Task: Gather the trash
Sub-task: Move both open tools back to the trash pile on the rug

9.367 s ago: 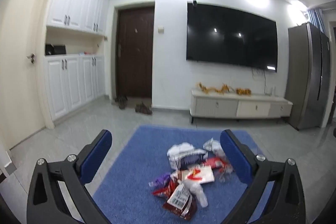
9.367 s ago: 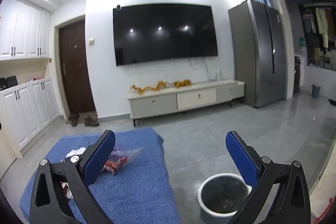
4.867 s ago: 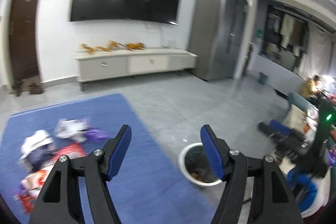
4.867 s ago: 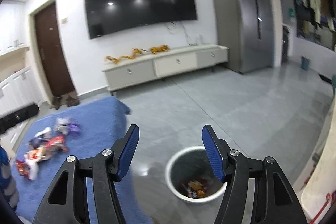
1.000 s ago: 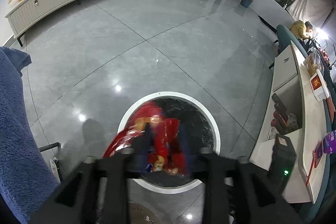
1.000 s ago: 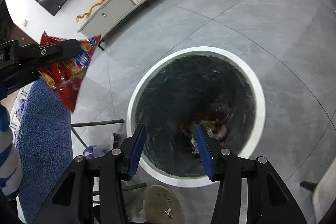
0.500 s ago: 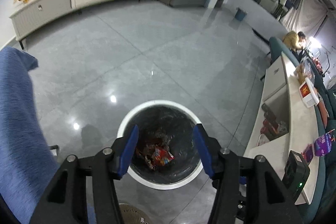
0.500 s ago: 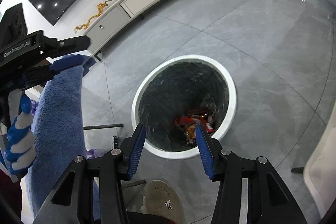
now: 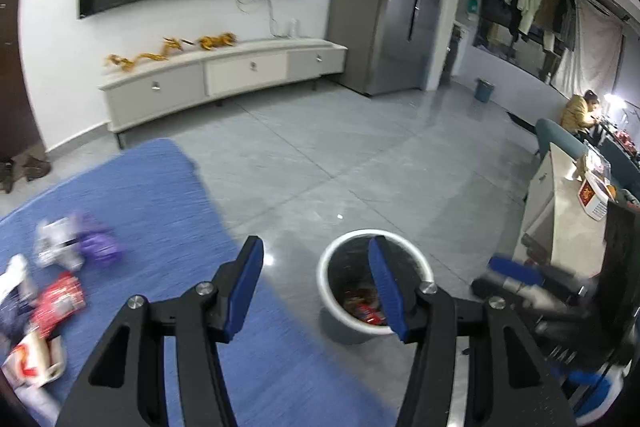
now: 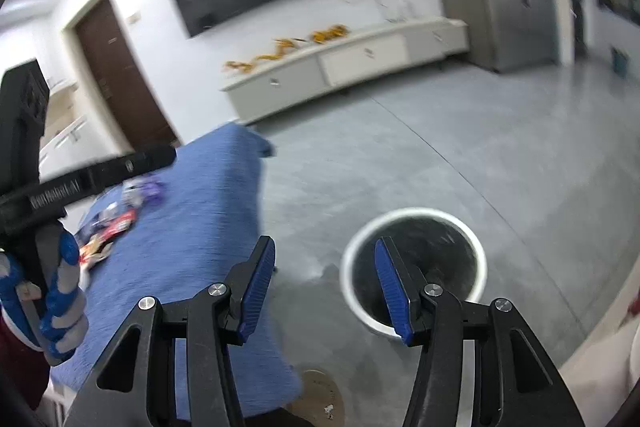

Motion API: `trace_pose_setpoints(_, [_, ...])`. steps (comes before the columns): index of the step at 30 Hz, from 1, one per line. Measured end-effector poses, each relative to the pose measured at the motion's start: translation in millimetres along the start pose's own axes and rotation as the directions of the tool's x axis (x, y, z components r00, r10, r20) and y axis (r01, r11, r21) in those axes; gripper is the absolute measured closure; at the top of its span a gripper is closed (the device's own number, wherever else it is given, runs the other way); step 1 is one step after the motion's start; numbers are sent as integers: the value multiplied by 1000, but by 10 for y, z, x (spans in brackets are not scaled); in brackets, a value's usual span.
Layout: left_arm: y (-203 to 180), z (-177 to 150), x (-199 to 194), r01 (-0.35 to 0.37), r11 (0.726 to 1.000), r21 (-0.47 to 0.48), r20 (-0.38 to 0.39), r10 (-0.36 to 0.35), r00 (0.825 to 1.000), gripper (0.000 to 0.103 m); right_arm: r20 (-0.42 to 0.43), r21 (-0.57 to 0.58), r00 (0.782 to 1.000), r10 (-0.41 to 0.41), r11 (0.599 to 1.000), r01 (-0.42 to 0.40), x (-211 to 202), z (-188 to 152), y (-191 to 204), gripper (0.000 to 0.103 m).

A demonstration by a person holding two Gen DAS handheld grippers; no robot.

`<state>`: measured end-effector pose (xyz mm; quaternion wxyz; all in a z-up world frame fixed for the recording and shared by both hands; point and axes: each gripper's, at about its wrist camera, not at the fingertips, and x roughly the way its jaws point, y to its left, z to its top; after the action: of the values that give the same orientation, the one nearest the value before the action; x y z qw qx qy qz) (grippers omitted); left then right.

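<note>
Floor: grey glossy tile w/ light reflections. Blue rug (image 9: 160, 211): coarse woven pile, rectangular, one far corner rumpled. Bin (image 9: 332, 291): round, white rim and wall, black liner inside; stands on bare tile just beside rug edge. Red/orange wrappers (image 9: 366, 309) lie in bin bottom.

Trash pile (image 9: 60, 267) on rug, far from bin: crinkled foil and plastic packets — purple, white, red — plus a white/red carton at frame edge; blurred, details unclear.

Left gripper (image 9: 316, 287): black rigid frame, silver bolts, ribbed blue pads. Jaws have just been opening; now approx. half spread, nothing between pads, no contact w/ any item. Right pad overlaps bin in view only.

Right gripper (image 10: 326, 283): same build. Jaws approx. half spread, empty, touching nothing. Bin (image 10: 476, 251) sits behind right pad.

Right wrist view also shows the left unit's black body, held by a hand (image 10: 52, 291) in blue/grey knit glove, above rug.
</note>
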<state>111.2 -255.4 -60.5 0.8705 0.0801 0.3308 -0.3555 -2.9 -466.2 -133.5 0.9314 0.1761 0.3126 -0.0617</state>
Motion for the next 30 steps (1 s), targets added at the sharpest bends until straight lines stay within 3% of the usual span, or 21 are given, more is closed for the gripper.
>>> trace_pose_setpoints(8, [1013, -508, -916, -150, 984, -93, 53, 156, 986, 50, 23, -171, 995, 100, 981, -95, -279, 139, 935, 51])
trace_pose_setpoints(13, [1794, -910, -1373, -259, 946, -193, 40, 271, 962, 49, -17, -261, 985, 171, 950, -169, -290, 143, 1527, 51])
trace_pose_setpoints(16, [2232, -1181, -1582, -341, 914, -222, 17, 353, 935, 45, -69, -297, 974, 216, 928, -226, -189, 104, 1861, 51])
trace_pose_setpoints(23, [2921, -1698, -1695, -435, 851, -293, -65, 436, 898, 45, -231, -384, 932, 280, 854, -351, 263, -85, 2666, 50])
trace_pose_setpoints(26, [3108, -1823, -1630, -434, 838, -331, -94, 428, 899, 45, -317, -418, 903, 291, 812, -408, 512, -251, 3010, 50])
trace_pose_setpoints(30, [3201, -1940, -1507, -409, 843, -349, -122, 392, 912, 45, -423, -439, 854, 301, 757, -485, 854, -437, 3404, 50])
